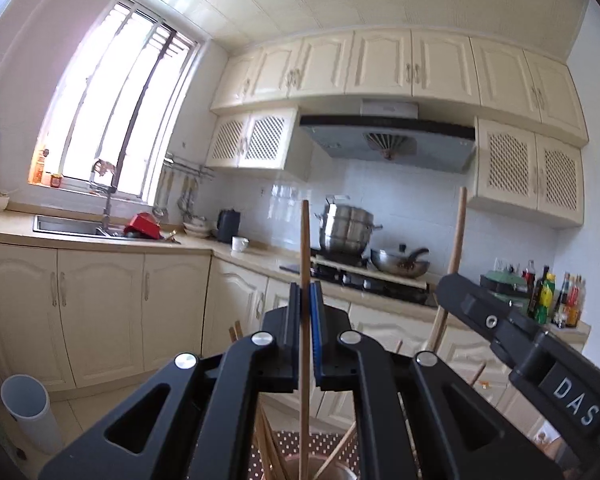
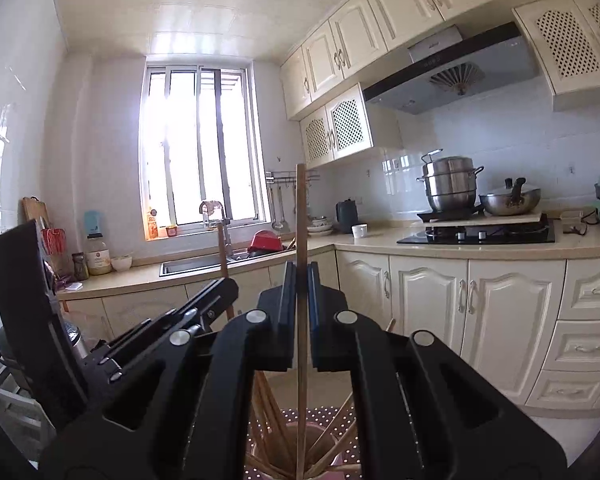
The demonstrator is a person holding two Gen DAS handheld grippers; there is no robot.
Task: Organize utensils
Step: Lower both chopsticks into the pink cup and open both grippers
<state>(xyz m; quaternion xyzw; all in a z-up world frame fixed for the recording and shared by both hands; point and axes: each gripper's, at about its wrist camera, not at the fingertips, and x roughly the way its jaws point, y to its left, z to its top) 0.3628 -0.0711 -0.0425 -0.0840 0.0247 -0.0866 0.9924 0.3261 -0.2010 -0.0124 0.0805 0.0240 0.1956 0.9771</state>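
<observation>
Holder (image 2: 300, 452) base cut off; chopstick (image 2: 301, 360) lower end hidden.

Polka-dot cloth surface (image 2: 340, 436), pink chopstick holder (image 2: 300, 446) on it

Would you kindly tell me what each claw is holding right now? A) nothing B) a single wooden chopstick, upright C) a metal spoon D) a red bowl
B: the left claw and right claw each pinch one upright chopstick above the holder.
</observation>
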